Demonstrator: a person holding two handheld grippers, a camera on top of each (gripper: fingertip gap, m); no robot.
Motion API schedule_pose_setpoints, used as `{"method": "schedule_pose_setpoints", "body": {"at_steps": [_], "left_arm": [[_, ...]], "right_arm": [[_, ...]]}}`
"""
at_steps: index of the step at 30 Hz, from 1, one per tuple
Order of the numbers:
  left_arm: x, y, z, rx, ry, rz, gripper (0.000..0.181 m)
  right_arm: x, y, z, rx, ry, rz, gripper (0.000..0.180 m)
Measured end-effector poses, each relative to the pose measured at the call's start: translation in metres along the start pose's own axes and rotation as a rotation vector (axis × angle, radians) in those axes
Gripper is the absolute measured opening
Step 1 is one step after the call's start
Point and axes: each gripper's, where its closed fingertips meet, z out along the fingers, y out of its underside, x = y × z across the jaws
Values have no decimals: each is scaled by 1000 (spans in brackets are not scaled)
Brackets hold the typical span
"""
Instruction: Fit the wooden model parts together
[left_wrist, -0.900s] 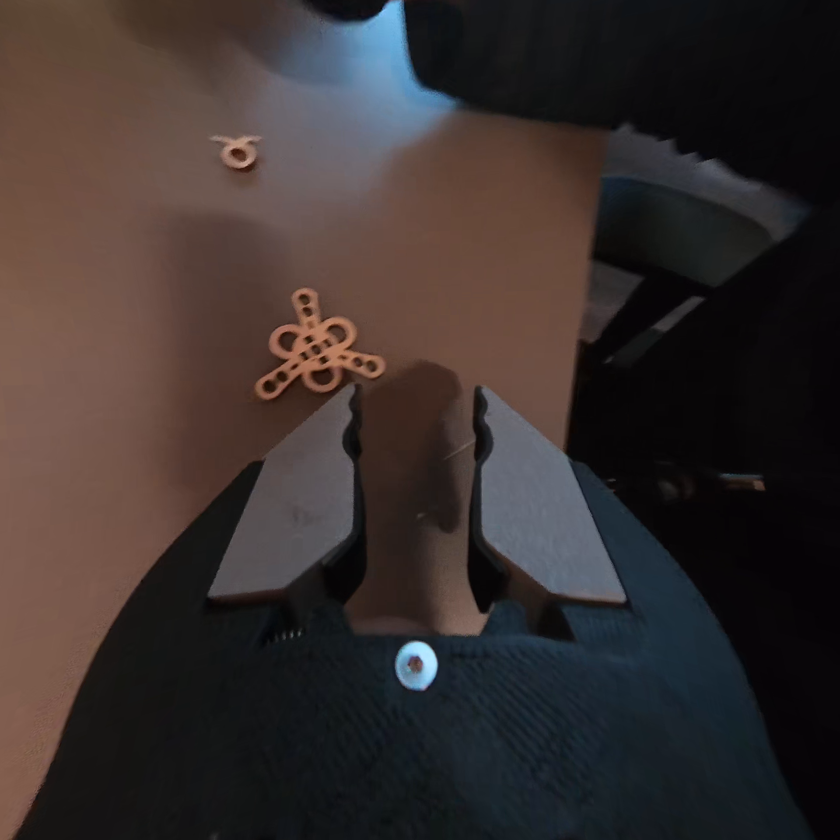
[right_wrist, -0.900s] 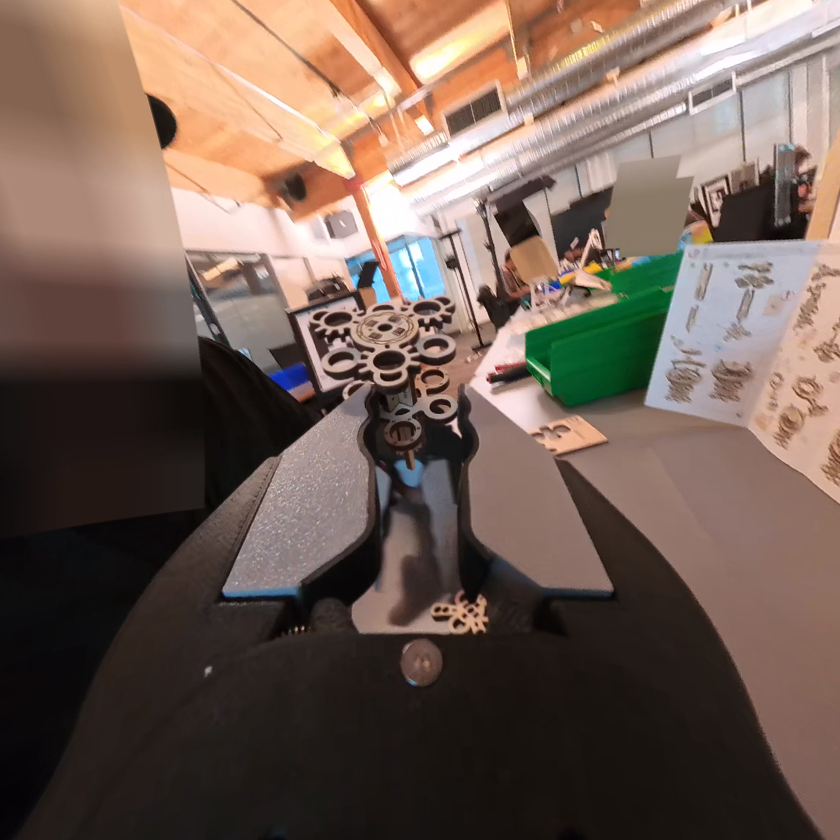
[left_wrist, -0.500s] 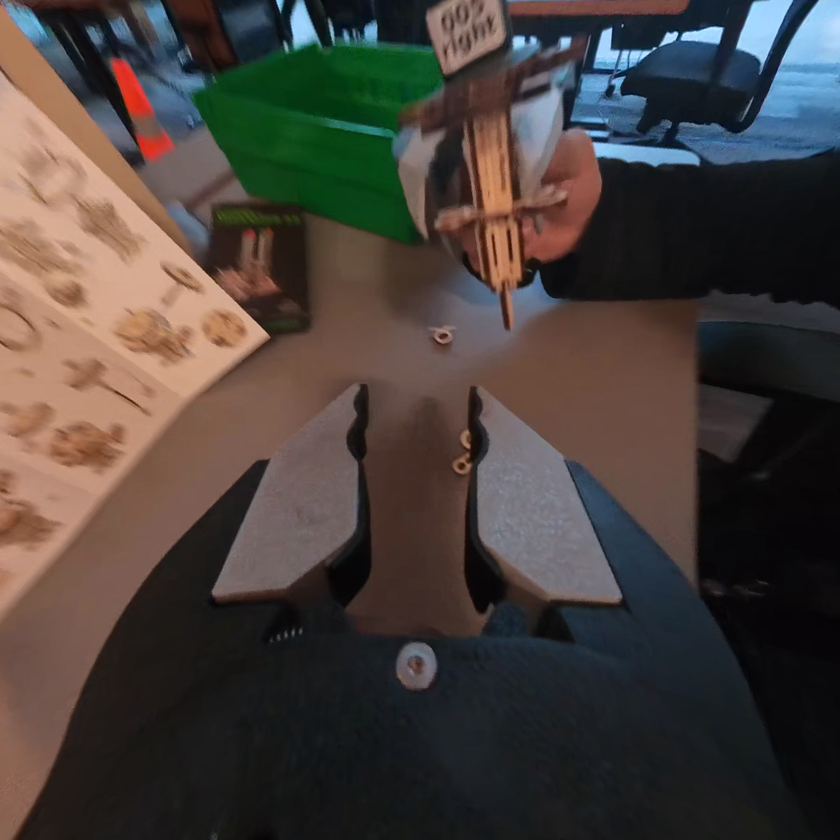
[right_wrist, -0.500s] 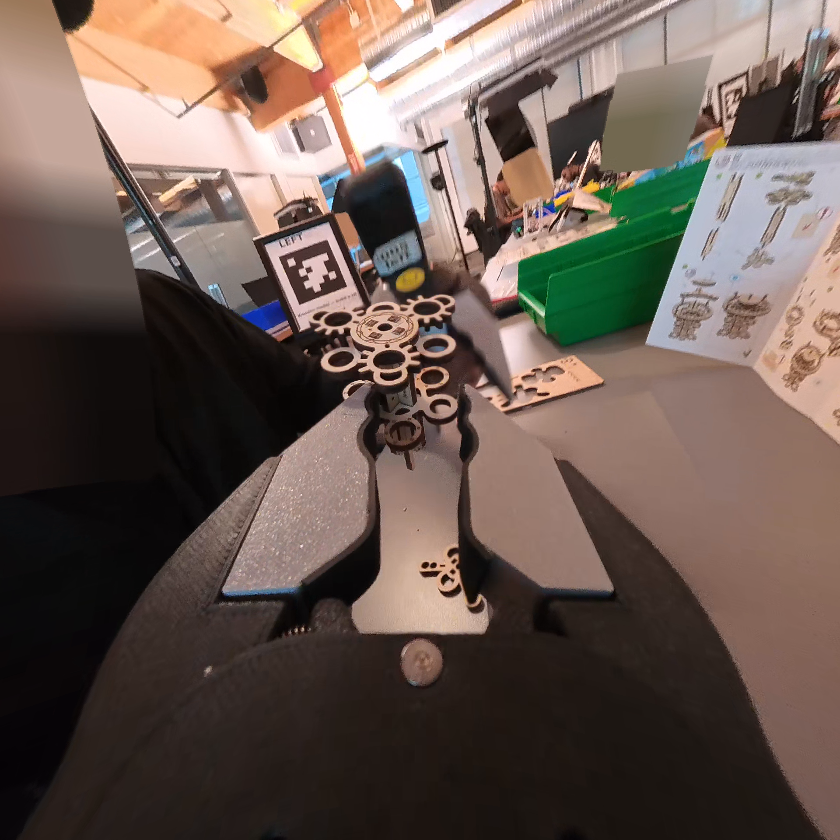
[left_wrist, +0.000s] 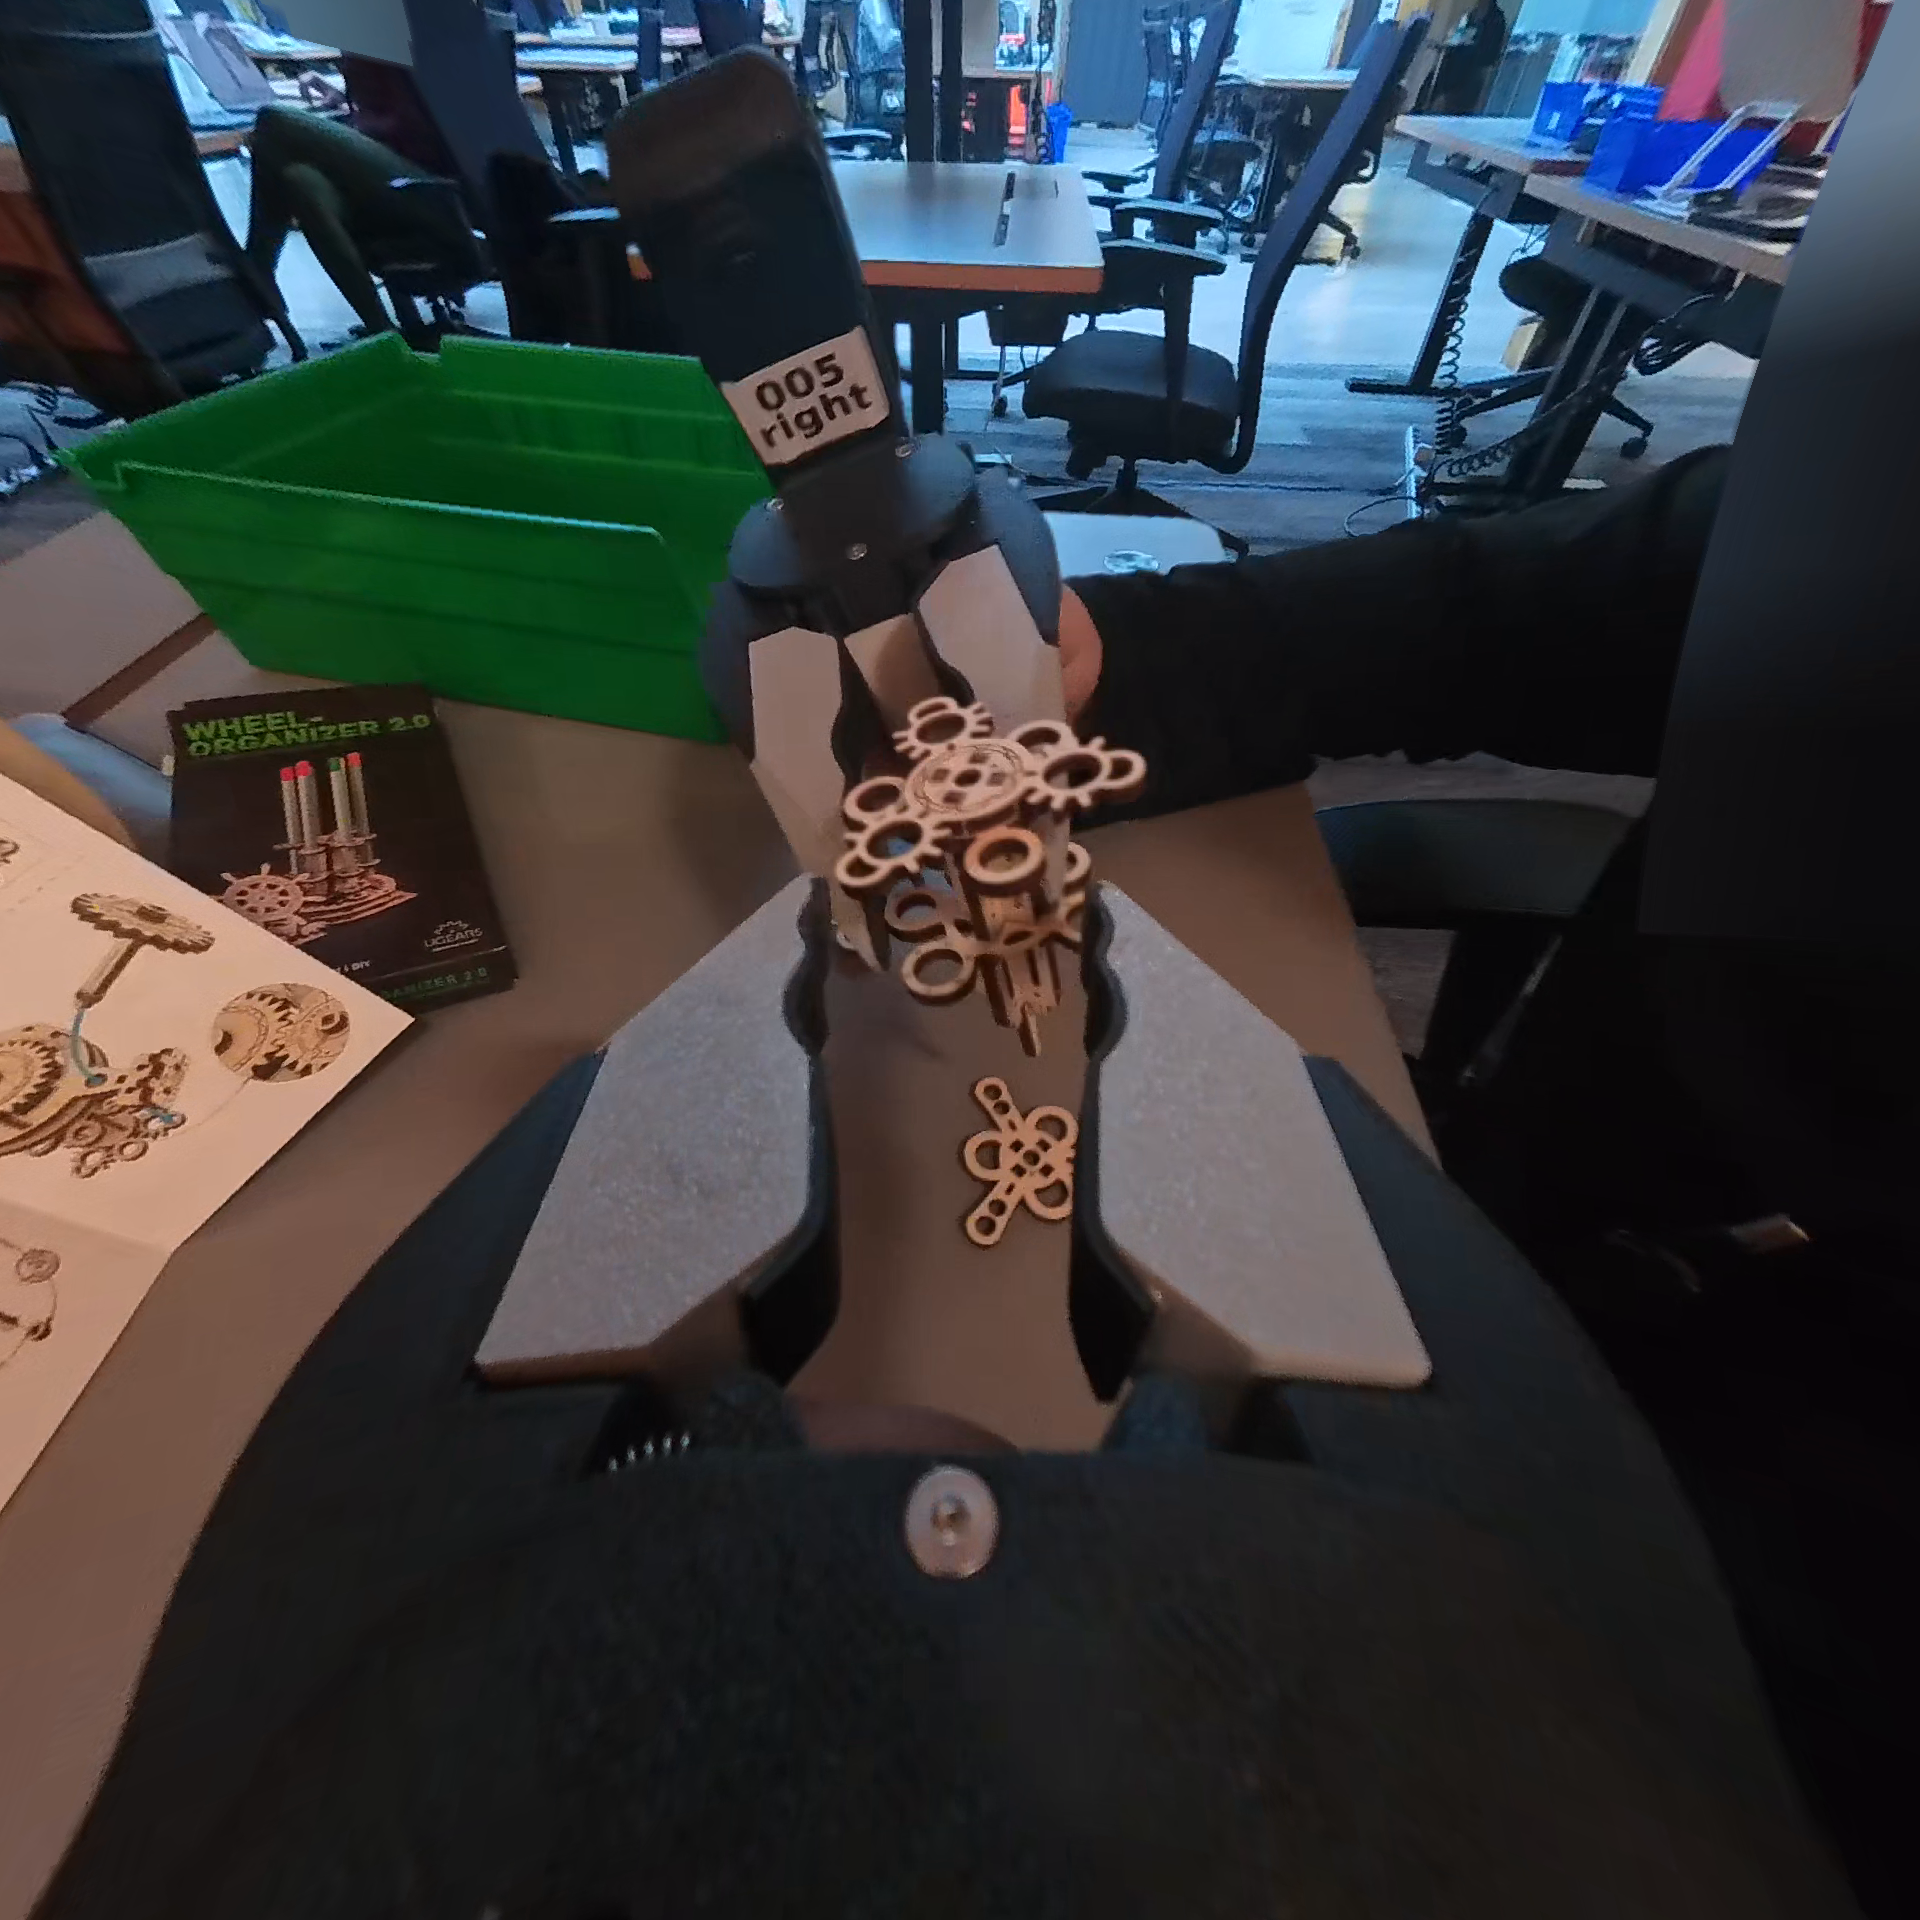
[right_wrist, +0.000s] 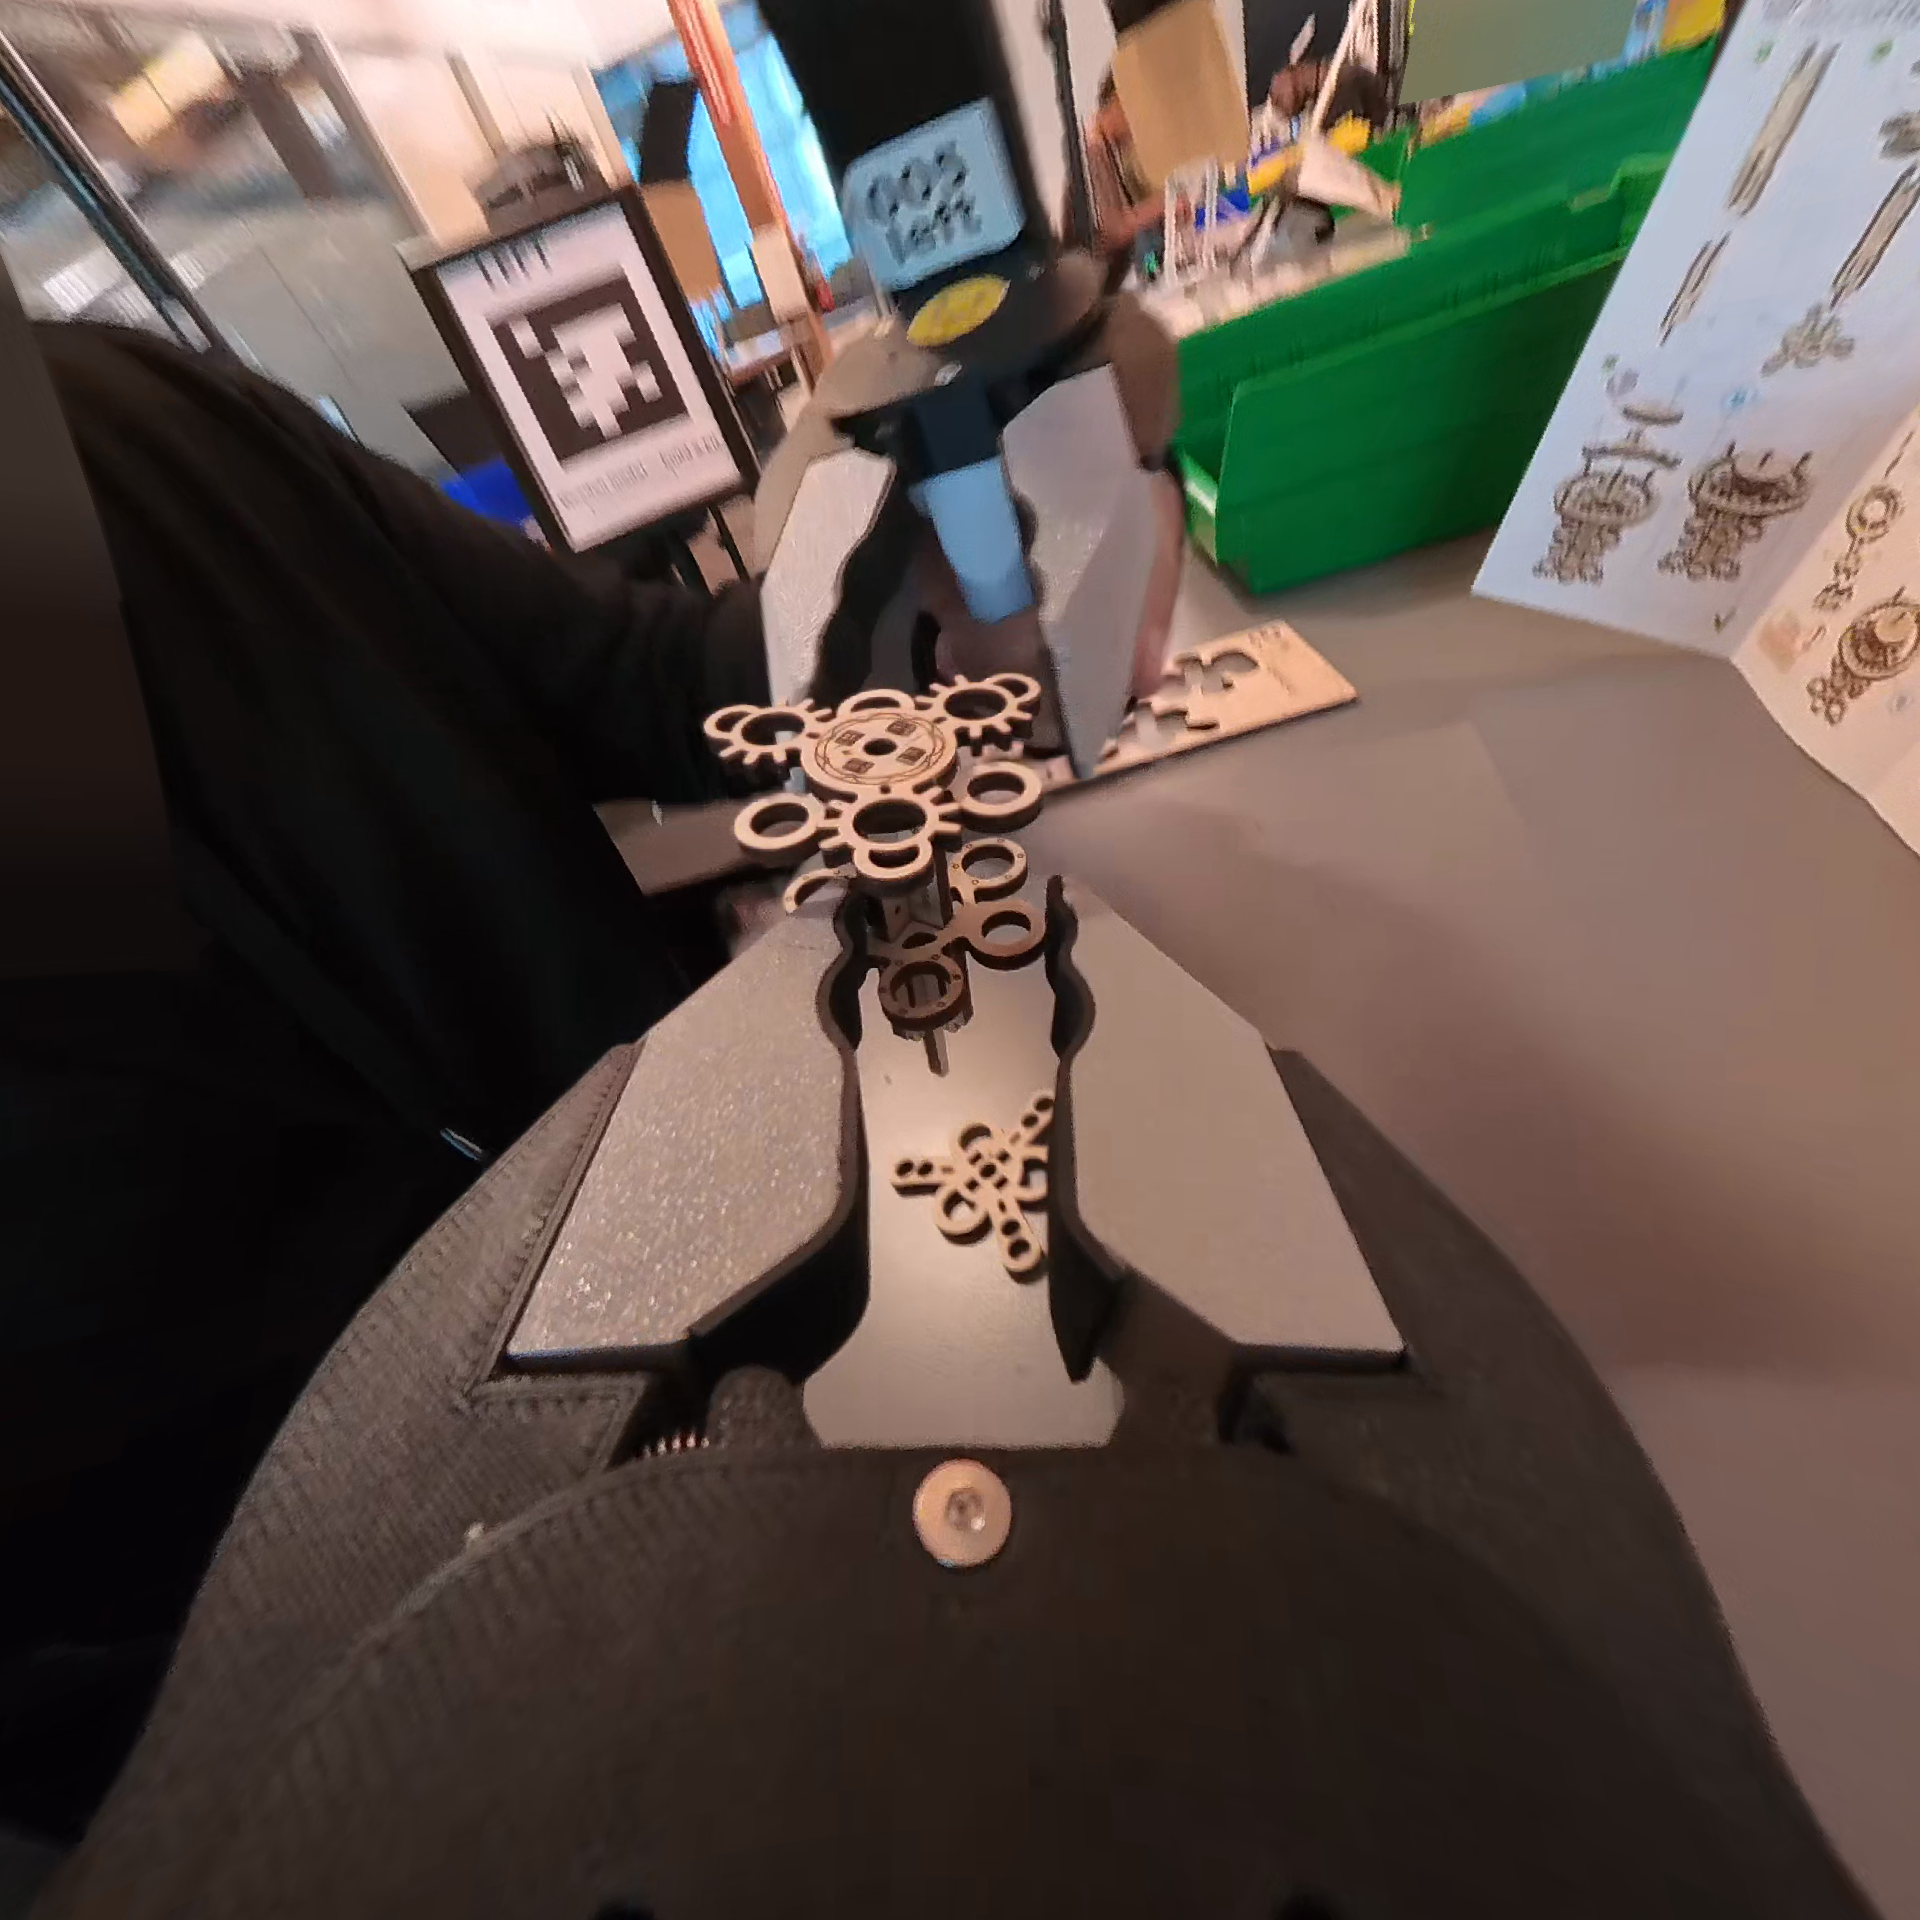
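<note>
Pinching the ringed wooden tower (right_wrist: 902, 831), the right gripper (right_wrist: 951, 961) hangs above the flat clover-shaped piece (right_wrist: 987, 1184); left gripper (left_wrist: 951, 977) spread, empty; a tilted descent risks snapping its peg.

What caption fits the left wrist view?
Right gripper holds the wooden assembly above a flat wooden piece; left gripper open.

Right wrist view: far background blurred, the left tongs (right_wrist: 961, 665) smeared, their label and the square marker board (right_wrist: 587, 369) unreadable. Instruction sheet (right_wrist: 1766, 395) cut by right edge. Cut-out wooden panel (right_wrist: 1236, 696) partly hidden behind the left tongs. Left wrist view: instruction sheet (left_wrist: 125, 1060) cut by left edge; the wooden model (left_wrist: 977, 862) hides the right tongs' (left_wrist: 914, 831) tips, so contact there can't be judged. Flat wooden part (left_wrist: 1018, 1162) holes too small to count.
</note>
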Motion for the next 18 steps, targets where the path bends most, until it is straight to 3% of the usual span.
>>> {"method": "schedule_pose_setpoints", "body": {"at_steps": [8, 18], "left_arm": [[9, 7, 4, 57, 106, -48, 42], [3, 11, 5, 116, 76, -55, 37]], "right_arm": [[0, 9, 11, -88, 36, -52, 31], [0, 2, 8, -40, -4, 24, 31]]}}
